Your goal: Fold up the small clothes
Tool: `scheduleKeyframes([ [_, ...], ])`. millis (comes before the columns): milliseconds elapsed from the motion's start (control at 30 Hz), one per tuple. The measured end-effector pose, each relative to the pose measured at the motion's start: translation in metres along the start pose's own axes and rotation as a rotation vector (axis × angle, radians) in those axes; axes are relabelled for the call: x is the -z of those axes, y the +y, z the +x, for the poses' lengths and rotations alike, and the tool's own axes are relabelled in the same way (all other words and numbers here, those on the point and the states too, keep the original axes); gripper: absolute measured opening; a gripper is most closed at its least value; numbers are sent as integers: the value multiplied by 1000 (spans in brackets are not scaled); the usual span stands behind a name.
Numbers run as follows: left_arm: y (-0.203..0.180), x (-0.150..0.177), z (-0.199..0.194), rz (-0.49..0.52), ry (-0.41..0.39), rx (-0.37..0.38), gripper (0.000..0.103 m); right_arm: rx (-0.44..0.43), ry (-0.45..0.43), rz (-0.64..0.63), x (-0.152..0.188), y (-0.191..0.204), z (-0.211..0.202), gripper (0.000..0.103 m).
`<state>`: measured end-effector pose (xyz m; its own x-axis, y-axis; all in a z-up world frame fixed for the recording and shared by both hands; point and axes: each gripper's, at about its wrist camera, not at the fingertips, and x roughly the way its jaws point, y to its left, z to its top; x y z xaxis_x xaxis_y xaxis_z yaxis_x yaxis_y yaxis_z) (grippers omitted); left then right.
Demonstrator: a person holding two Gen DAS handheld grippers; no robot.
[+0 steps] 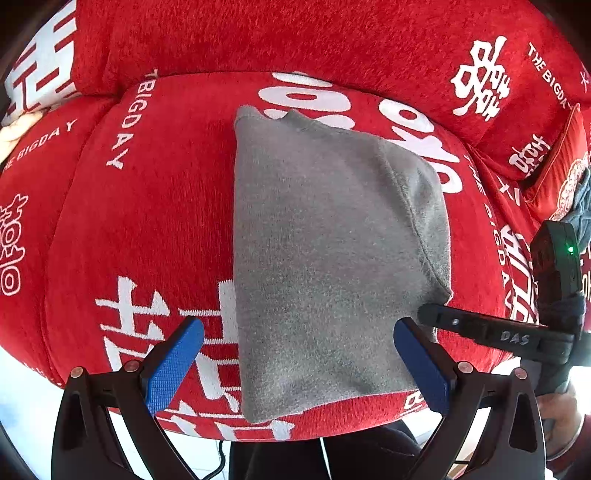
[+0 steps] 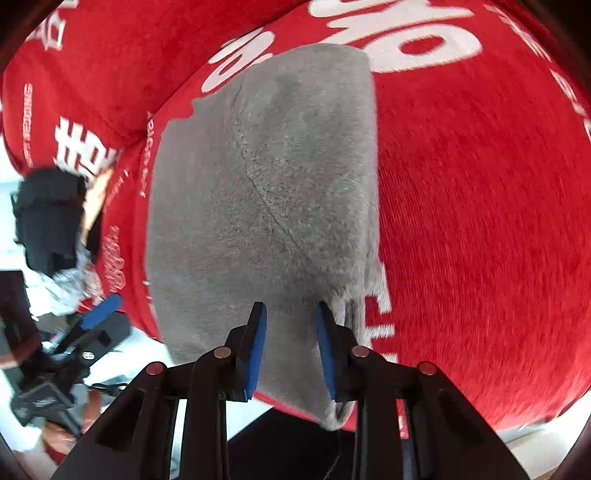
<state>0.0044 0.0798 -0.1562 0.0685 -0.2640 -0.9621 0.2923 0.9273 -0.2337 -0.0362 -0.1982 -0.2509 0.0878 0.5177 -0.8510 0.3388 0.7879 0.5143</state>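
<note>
**Right corner of the grey garment being pinched, left claw standing open**

While the grey garment (image 1: 325, 258) is lying flat on the red sofa seat (image 1: 147, 221), its long axis is being presented straight away from both claws, from the seat's front edge toward the backrest cushion (image 1: 295, 33). Nearest the cameras, the left claw (image 1: 299, 365) is being held wide open just above the garment's near edge, one blue pad over red fabric to the left, the other over the cloth's right margin; nothing is being gripped by it. The right claw (image 2: 291, 350) is being closed on the garment's near right corner, with grey cloth bunched between its pads, so this claw is judged the nearer and better placed for a fold. Since the seat edge is lying directly under the claws, little room is being offered toward the person; open seat is being left on both sides of the cloth and beyond its far edge. Farther right, a decorated cushion (image 1: 554, 166) is being seen, well apart from the garment.
</note>
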Motion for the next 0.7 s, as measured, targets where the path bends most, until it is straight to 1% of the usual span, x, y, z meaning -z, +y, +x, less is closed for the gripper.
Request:
scheduleKeyframes([
  [67,0,-1,-4,4,-5,2,103,-7,-7,22,2,-3,-7,39],
  [100,-1,-1,-7,6,-8,1,103,-1,-9,32,4,-2,-12,59],
  [133,-2,-1,-11,7,-11,0,103,10,-14,35,5,-1,-17,74],
  [167,-2,-2,-14,9,-12,-1,103,14,-21,33,5,1,-23,76],
  [267,-5,-2,-24,17,-5,-8,103,30,-19,25,8,7,-37,77],
  [367,-8,-1,-32,26,6,-38,103,69,-16,22,13,15,-46,80],
  [467,-11,2,-40,39,17,-65,103,102,-34,18,19,25,-57,83],
  [500,-11,3,-43,40,23,-69,103,110,-46,17,21,28,-61,90],
  [533,-12,3,-45,42,28,-73,103,125,-60,14,23,31,-65,102],
  [633,-14,5,-53,49,45,-108,103,174,-85,-5,27,42,-75,103],
  [700,-15,7,-57,48,55,-117,103,212,-93,-22,29,51,-83,103],
])
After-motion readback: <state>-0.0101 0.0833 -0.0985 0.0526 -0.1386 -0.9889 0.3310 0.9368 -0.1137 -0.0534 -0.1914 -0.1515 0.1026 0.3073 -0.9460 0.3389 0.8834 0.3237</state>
